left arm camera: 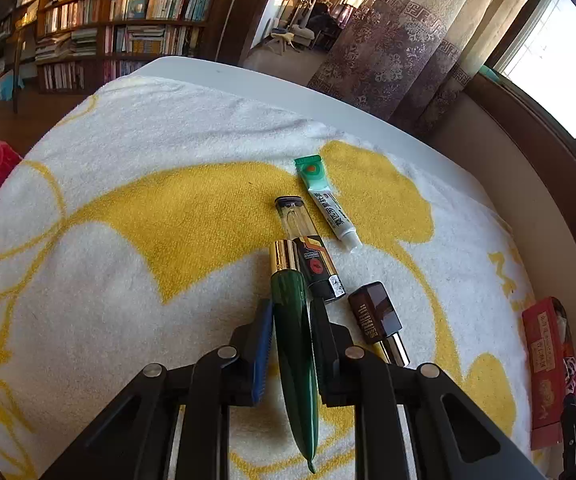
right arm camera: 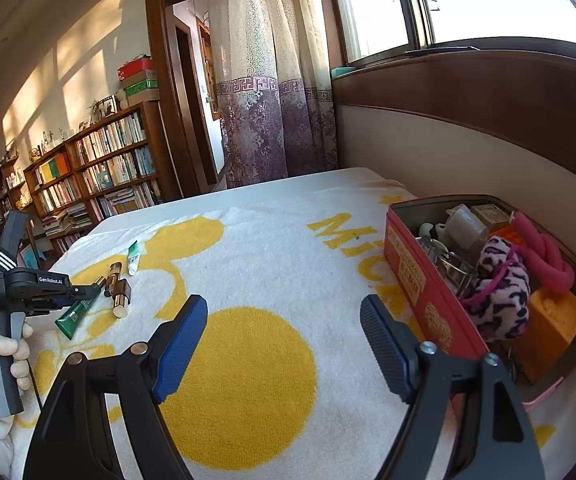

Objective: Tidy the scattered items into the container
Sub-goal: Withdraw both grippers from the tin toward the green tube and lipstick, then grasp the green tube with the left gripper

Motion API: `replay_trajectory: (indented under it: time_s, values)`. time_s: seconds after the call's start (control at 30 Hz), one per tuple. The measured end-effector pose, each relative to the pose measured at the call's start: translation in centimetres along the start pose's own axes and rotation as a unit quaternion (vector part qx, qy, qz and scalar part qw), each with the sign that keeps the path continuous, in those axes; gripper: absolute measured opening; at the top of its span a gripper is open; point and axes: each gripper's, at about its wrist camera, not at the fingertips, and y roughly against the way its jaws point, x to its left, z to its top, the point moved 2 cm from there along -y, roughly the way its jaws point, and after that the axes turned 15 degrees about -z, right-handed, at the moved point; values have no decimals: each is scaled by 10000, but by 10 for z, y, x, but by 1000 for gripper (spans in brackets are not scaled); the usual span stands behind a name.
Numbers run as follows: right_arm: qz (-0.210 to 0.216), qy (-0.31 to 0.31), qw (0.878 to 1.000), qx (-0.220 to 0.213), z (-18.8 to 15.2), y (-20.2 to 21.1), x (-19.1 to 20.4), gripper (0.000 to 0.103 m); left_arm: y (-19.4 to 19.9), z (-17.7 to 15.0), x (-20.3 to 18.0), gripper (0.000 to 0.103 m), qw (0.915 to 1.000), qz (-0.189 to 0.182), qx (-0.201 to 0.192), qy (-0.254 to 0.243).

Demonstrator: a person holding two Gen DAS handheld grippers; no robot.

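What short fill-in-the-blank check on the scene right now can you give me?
1. The left gripper is shut on the ____ tube with the gold cap.
2. The right gripper has jaws that stand ____, with nothing between them.
3. The red tin lies on the yellow-and-white ____.
4. The small white tube has a ____ flat end.

Missing words: green; open; towel; green

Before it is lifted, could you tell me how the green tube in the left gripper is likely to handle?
The green tube tapers to a flat tail, so it probably flexes under the left gripper. Its glossy skin may slip. The gold cap end likely hangs heavier.
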Motion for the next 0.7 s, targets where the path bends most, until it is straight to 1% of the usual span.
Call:
replay_trajectory:
  time_s: [0.1,0.2,0.3,0.4,0.47,0.53,0.63,0.7]
  values:
    - [-44,135,9999,20,0,-1,5,82,16,2,-6,20,9997,-97,-199,-78]
    - [-91,321,9994,5,-1,0,12,82,22,3,-7,20,9995,-99,-248,-139]
    - [-152,453,9989,-2,-1,0,17,82,15,3,-3,20,9998,-129,-113,-58]
    - [-196,430,9989,18,-2,-1,17,83,9,0,-1,20,9998,-199,-20,36]
    - [-218,382,9990,39,-1,-2,15,83,5,-1,-2,21,10000,-70,9,-10]
    - [-217,344,9992,40,-2,-1,13,83,0,-3,1,21,10000,34,70,51]
    - [-180,355,9992,41,-2,0,14,83,-7,-4,9,21,9997,96,135,164]
    - [-172,377,9991,23,-2,1,16,83,-9,-3,11,21,9997,102,110,180]
